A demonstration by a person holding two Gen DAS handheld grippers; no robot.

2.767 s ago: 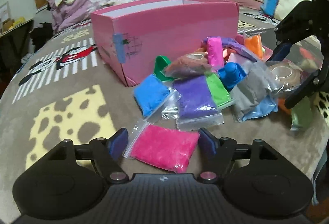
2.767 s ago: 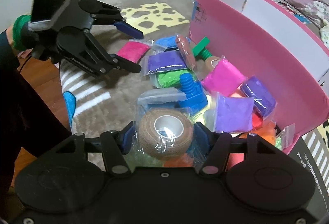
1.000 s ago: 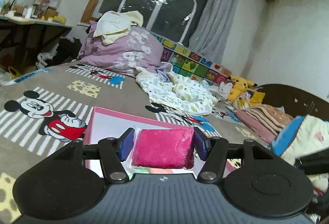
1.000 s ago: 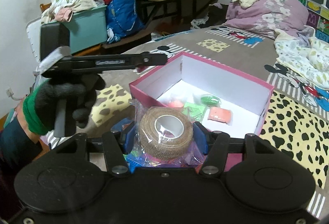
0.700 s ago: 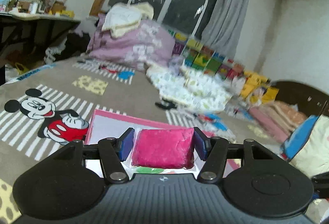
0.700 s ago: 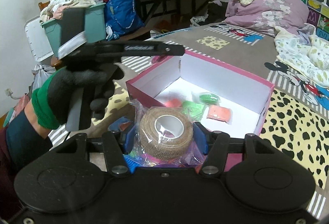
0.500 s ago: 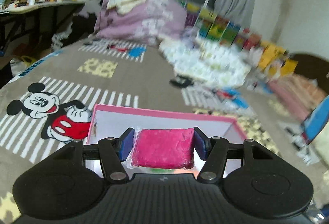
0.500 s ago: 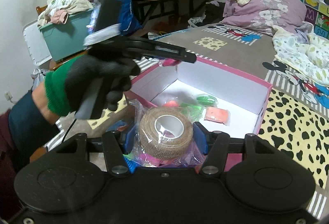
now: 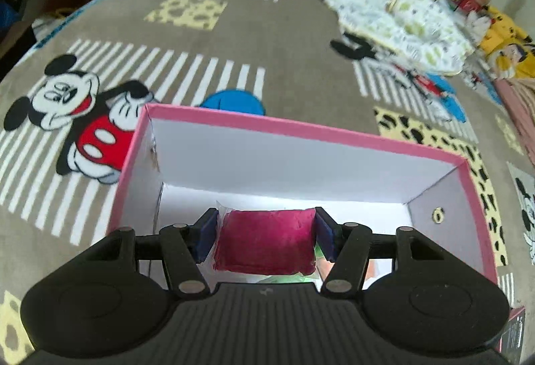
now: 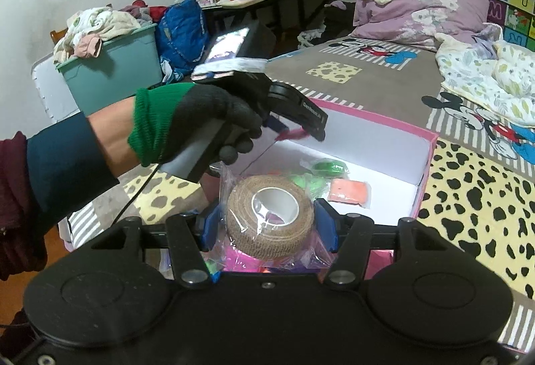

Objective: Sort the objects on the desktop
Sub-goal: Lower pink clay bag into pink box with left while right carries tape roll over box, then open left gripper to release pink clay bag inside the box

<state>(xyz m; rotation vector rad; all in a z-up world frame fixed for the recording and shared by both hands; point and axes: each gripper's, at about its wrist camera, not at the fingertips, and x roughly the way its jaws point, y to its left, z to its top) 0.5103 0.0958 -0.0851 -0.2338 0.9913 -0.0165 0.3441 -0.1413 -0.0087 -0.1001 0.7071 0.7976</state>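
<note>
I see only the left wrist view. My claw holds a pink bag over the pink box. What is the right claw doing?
Observer: The right claw is shut on a brown bandage roll in a clear bag, held near the pink box.
Operator: Is anything already in the box? My claw hides the floor.
Observer: Yes. An orange packet and a green packet lie on the white floor.
Operator: Is my bag above the opening?
Observer: The right wrist view shows the left claw over the box's near left corner, with the pink bag tilted down toward the inside.
</note>
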